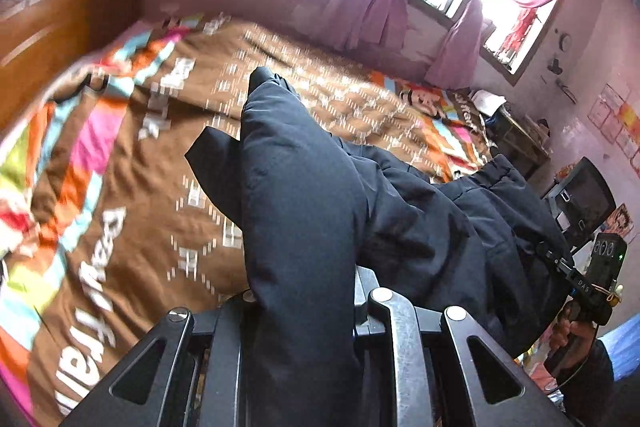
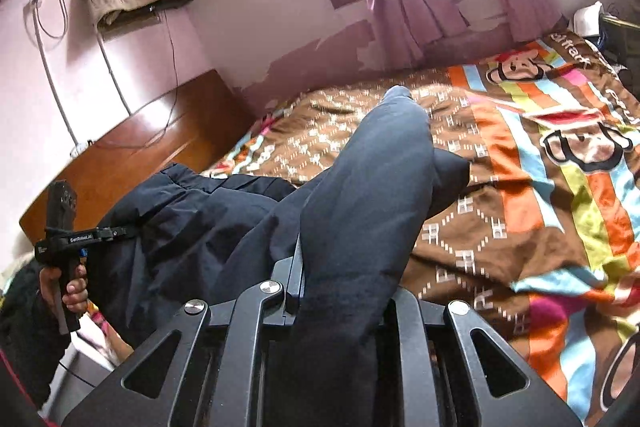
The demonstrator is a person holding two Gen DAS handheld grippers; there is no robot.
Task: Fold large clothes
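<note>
A large dark navy garment point(image 1: 320, 195) hangs stretched between both grippers above the bed. My left gripper point(image 1: 308, 291) is shut on one end of it; the cloth drapes over the fingers and hides them. My right gripper point(image 2: 340, 283) is shut on the other end point(image 2: 360, 195), its fingers also covered by cloth. The right gripper shows in the left wrist view point(image 1: 560, 263), biting the garment's edge. The left gripper shows in the right wrist view point(image 2: 116, 233), clamped on the cloth. A loose flap pokes up in front of each camera.
The bed is covered by a brown blanket point(image 1: 160, 155) with coloured stripes and cartoon monkeys point(image 2: 540, 131). A wooden headboard point(image 2: 132, 155) stands at one end. Windows with purple curtains point(image 2: 408, 15) are behind the bed. A cluttered table and a monitor point(image 1: 584, 199) stand at the right.
</note>
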